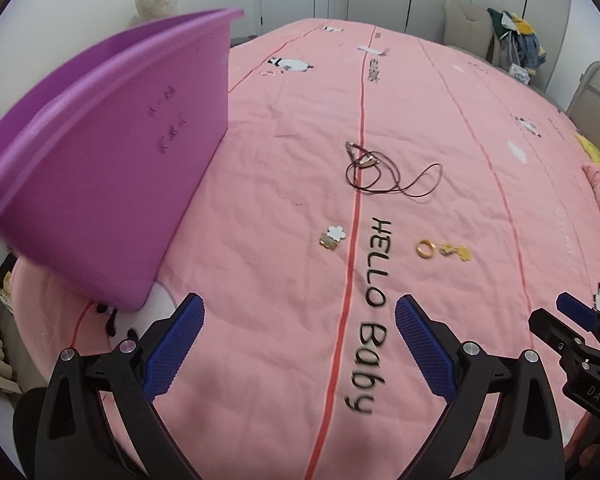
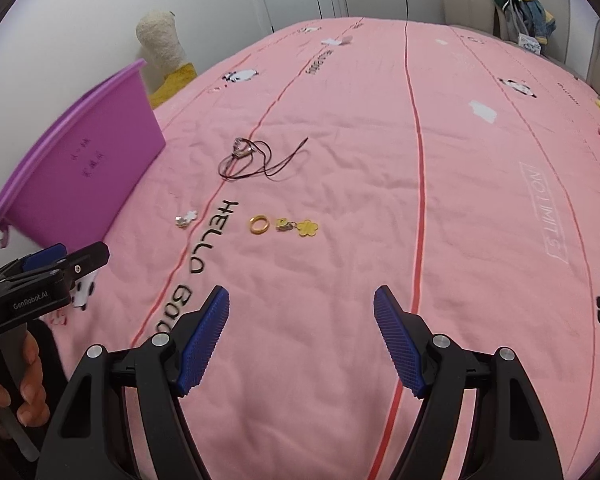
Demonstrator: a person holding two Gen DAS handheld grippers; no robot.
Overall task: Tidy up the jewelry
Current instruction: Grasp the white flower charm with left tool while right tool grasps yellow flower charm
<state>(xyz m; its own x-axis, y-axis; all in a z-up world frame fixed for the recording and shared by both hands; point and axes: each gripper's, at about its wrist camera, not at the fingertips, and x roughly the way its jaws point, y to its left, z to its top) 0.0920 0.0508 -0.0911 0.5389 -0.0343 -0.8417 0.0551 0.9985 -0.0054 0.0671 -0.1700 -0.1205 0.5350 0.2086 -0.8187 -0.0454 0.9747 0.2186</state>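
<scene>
Jewelry lies on a pink bedspread (image 1: 260, 200). A dark cord necklace (image 1: 384, 174) with a pendant lies farthest, also in the right wrist view (image 2: 256, 160). Nearer are a white flower charm (image 1: 332, 237) (image 2: 186, 218), a gold ring (image 1: 425, 248) (image 2: 259, 224) and a yellow flower charm (image 1: 458, 251) (image 2: 302, 227). A purple bin (image 1: 100, 160) (image 2: 84, 168) stands tilted at the left. My left gripper (image 1: 300, 320) is open and empty, short of the jewelry. My right gripper (image 2: 302, 308) is open and empty, near the ring.
The bedspread (image 2: 460, 200) bears "HELLO Baby" lettering and panda prints. A cream plush toy (image 2: 160, 40) sits by the wall at the back left. Chairs with clothes (image 2: 516, 8) stand at the back right. White wardrobe doors are behind the bed.
</scene>
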